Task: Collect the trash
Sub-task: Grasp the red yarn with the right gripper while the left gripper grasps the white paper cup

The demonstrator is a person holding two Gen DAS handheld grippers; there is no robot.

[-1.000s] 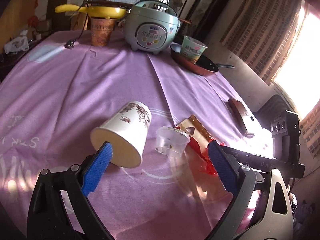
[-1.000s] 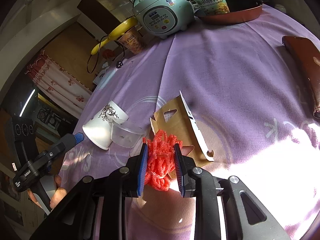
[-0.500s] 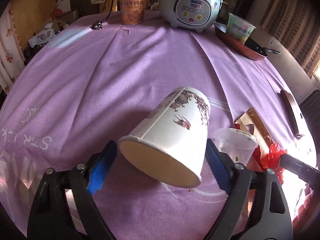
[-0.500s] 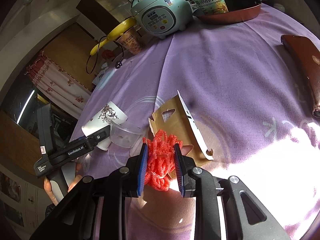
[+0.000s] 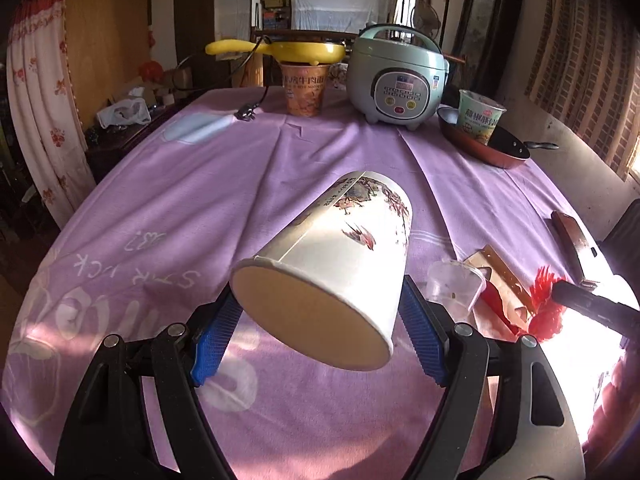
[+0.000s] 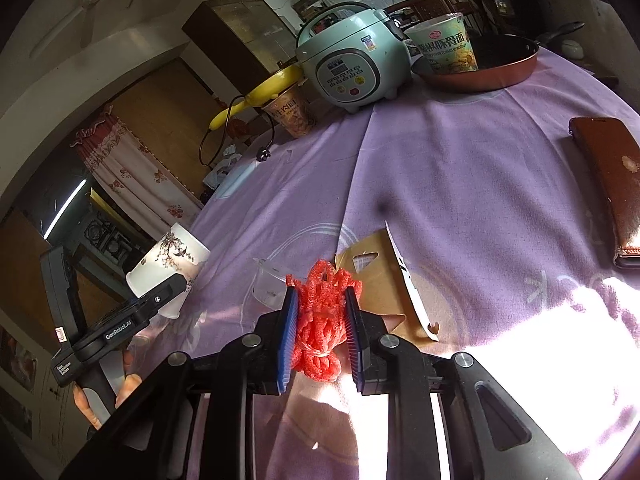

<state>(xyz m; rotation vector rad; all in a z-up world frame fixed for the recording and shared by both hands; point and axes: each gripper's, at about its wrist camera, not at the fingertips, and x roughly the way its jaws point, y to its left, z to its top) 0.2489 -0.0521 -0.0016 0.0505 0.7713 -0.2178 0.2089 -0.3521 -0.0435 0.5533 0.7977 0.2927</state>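
The left gripper (image 5: 320, 320) is closed on the white paper cup (image 5: 332, 268), its blue pads pressed against both sides near the rim; the cup is tilted, open mouth toward the camera, and appears lifted off the purple cloth of the bench (image 5: 180, 208). Its jaws have just been closing, with the cup between them. The right gripper (image 6: 322, 320) clamps a bundle of red foam netting (image 6: 322, 316) between its pads, low over the near edge of the bench in strong sunlight. Its jaws have also closed slightly further, with the netting between them. Just beyond the netting lie a clear plastic cup (image 6: 268, 286) and a flat brown cardboard piece (image 6: 376, 280), side by side on the cloth. A brown leather case (image 6: 612, 184) lies near the right edge. Along the far edge stand a pale green rice cooker (image 5: 394, 80), an orange noodle cup (image 5: 305, 94) with a yellow pan (image 5: 304, 51) resting on top, and a red frying pan (image 5: 486, 144) holding a green noodle cup (image 5: 478, 114). A hand (image 6: 120, 392) grips the left gripper's handle.
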